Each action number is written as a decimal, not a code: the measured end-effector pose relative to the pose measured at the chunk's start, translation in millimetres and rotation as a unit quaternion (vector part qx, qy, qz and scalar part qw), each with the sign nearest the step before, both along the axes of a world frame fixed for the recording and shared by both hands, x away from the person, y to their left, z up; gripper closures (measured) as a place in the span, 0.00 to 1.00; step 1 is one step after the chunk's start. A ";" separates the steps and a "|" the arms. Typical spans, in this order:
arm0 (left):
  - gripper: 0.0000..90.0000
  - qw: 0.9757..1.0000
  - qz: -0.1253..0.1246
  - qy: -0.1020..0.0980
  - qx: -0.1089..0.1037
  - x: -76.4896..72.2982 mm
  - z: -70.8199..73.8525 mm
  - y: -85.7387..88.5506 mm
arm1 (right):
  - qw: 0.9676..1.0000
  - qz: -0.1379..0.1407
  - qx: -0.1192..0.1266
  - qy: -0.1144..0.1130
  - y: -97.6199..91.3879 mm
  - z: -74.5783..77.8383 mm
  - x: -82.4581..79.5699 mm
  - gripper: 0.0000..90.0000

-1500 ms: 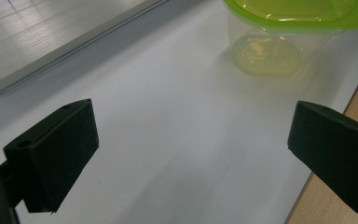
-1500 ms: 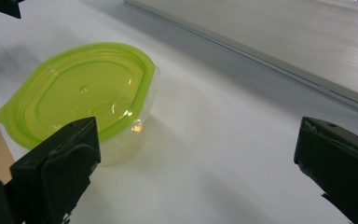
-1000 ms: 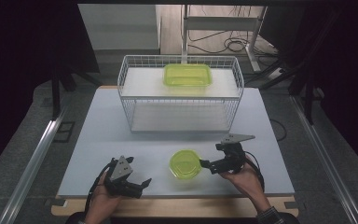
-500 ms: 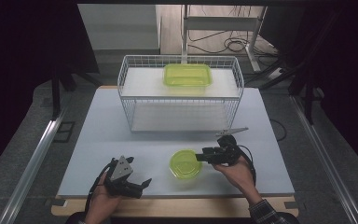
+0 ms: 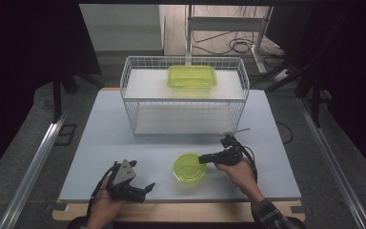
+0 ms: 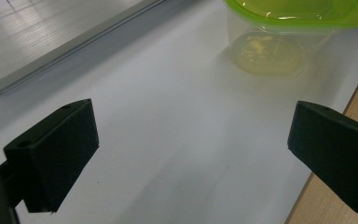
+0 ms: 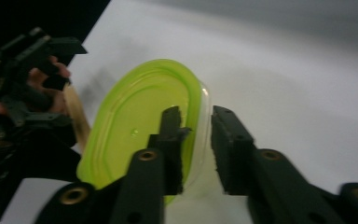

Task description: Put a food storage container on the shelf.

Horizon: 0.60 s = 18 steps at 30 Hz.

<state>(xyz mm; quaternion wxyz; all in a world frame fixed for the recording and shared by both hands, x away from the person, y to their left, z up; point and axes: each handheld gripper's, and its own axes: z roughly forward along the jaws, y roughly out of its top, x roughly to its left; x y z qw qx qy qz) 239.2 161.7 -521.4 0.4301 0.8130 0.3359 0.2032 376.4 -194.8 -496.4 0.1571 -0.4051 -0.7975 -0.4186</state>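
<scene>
- Since a second ago, the right gripper (image 5: 204, 158) has swung in over the round container's (image 5: 189, 168) right rim, its jaws just closing.
- One jaw sits on the green lid (image 7: 135, 126), the other outside the clear wall; whether the pads press yet I cannot tell.
- Left of the container, well apart, the left gripper (image 5: 145, 187) rests with jaws wide and empty.
- Beyond the container stands a wire basket (image 5: 128, 90) holding a rectangular green container (image 5: 191, 77).
</scene>
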 end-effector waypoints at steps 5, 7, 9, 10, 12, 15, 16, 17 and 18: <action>0.02 1.000 0.000 0.000 0.000 -0.1 0.1 -0.1 | 0.999 0.016 0.022 0.019 1.8 2.2 -1.4 0.90; 0.02 1.000 0.000 -0.001 0.000 -0.2 0.1 -0.1 | 0.999 0.014 0.026 0.020 2.0 2.9 -2.0 0.90; 0.02 1.000 0.000 -0.001 0.000 -0.2 0.0 -0.1 | 1.000 0.011 0.021 0.011 2.1 6.0 -3.2 0.91; 0.02 1.000 0.000 -0.001 0.000 -0.2 0.1 -0.1 | 1.000 0.008 0.021 0.009 1.5 7.0 -3.4 0.91; 0.02 1.000 0.000 -0.001 -0.001 -0.2 0.1 0.1 | 1.000 0.006 0.023 0.008 0.7 7.9 -3.4 0.91; 0.02 1.000 0.001 -0.002 -0.001 -0.2 0.1 0.2 | 0.999 -0.001 0.034 0.010 -2.9 11.3 -2.6 0.91; 0.02 1.000 0.001 -0.002 -0.001 -0.2 0.1 0.0 | 0.999 -0.003 0.038 0.006 -5.0 14.1 -2.4 0.91; 0.02 1.000 0.001 -0.002 -0.001 -0.2 0.1 0.0 | 0.999 -0.003 0.038 0.006 -5.0 14.1 -2.4 0.91; 0.02 1.000 0.000 -0.002 0.000 -0.2 0.1 -0.1 | 0.999 -0.006 0.044 0.004 -6.8 16.9 -2.3 0.91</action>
